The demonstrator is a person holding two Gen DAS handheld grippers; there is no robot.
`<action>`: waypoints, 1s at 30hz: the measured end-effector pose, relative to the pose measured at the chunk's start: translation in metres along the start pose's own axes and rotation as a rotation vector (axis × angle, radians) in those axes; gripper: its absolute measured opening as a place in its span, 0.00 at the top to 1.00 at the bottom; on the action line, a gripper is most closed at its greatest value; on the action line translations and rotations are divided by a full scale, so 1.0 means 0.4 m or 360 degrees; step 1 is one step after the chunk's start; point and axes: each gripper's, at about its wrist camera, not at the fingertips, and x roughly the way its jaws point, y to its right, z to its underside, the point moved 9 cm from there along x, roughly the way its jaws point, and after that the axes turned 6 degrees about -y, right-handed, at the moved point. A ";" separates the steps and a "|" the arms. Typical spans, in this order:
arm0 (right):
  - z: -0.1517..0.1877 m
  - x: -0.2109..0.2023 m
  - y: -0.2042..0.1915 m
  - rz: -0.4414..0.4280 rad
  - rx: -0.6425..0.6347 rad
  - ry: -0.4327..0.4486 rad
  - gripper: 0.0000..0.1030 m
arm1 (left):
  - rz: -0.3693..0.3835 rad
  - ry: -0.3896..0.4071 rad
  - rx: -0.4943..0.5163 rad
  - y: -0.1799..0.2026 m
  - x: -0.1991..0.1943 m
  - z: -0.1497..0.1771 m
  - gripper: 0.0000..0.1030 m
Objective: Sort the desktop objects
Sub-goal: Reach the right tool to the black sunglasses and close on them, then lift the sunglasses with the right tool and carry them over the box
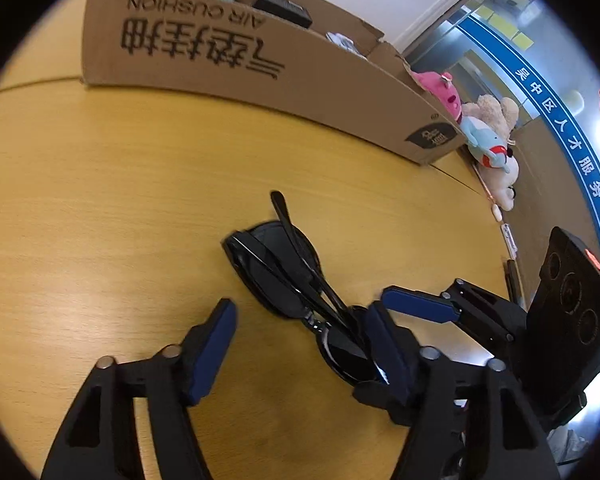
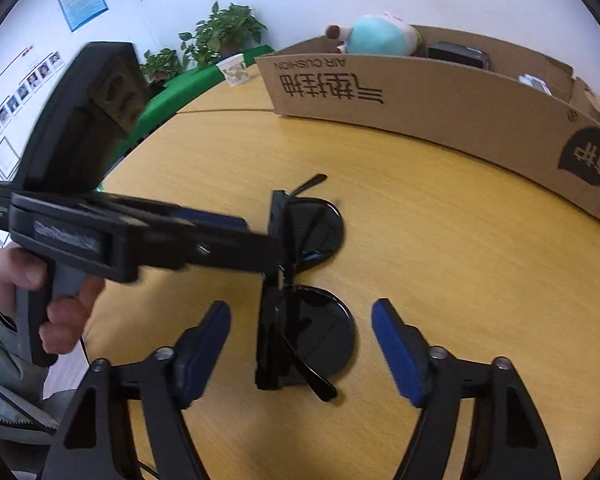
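The sunglasses (image 2: 304, 292) lie folded on the yellow wood table (image 2: 440, 280), lenses dark, temples crossed, in front of a long cardboard box (image 2: 440, 100). The right gripper (image 2: 300, 328) points steeply down over them with its blue-padded fingers (image 2: 396, 352) well apart on either side of the near lens, not touching it. The left gripper (image 1: 300, 344) also slants down at the glasses; its jaws stand apart, one pad (image 1: 216, 344) clear of the frame on bare table, the other at the edge of one lens, and whether it touches I cannot tell. In the right wrist view the left gripper comes in level from the left with its tips at the frame near the bridge, and a hand (image 2: 40, 292) in a grey sleeve wraps its handle.

The box side reads "AIR CUSHION" upside down above large Chinese characters, with a dark leaf-shaped logo at one end. Inside it sit a teal plush (image 2: 380, 34), a black case (image 2: 458, 54) and something white. More plush toys (image 1: 488, 132) lie past the box end. A blue band with white Chinese writing (image 1: 572, 140) runs along the glass wall. Potted plants (image 2: 224, 32) and a paper cup (image 2: 234, 70) stand beyond the table, with posters on the wall, too small to read
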 end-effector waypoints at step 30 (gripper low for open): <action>-0.189 -0.137 -0.071 -0.0122 -0.0105 0.0320 0.88 | 0.0093 0.0355 0.0259 0.160 -0.220 -0.188 0.89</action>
